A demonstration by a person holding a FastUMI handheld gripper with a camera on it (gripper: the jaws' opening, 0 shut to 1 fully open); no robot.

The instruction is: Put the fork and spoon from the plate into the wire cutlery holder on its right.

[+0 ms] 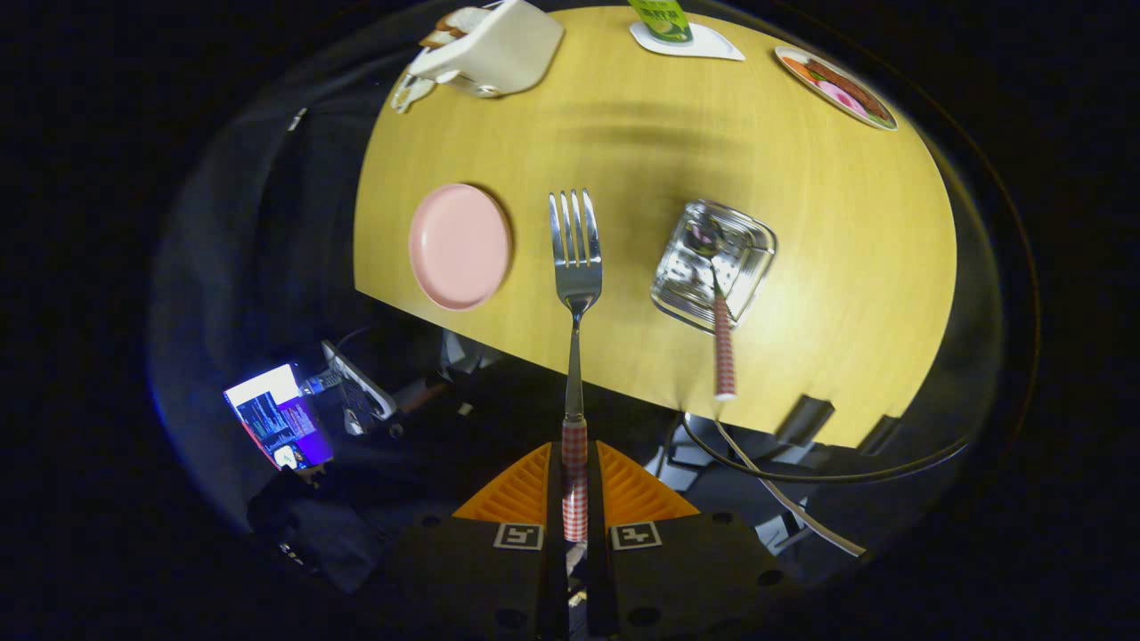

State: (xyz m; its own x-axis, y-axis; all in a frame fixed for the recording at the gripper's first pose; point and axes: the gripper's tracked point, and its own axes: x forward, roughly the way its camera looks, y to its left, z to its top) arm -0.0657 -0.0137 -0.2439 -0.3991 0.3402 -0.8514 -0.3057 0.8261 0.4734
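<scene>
The gripper (574, 499), closed on the fork (576, 267) handle, must carry it right of the pink plate (459, 245) into the wire cutlery holder (712, 263), beside the spoon (720, 329).

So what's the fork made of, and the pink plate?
The fork, gripped between the tongs, looks like shiny polished metal: it glints and mirrors light. Its checked red-and-white handle could be plastic. The pink plate looks matte, maybe plastic or ceramic; I can't tell which.

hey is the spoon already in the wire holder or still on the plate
In the holder. The spoon stands in the wire holder, checked handle sticking out; the pink plate is bare. The gripper clamps the fork.
</scene>
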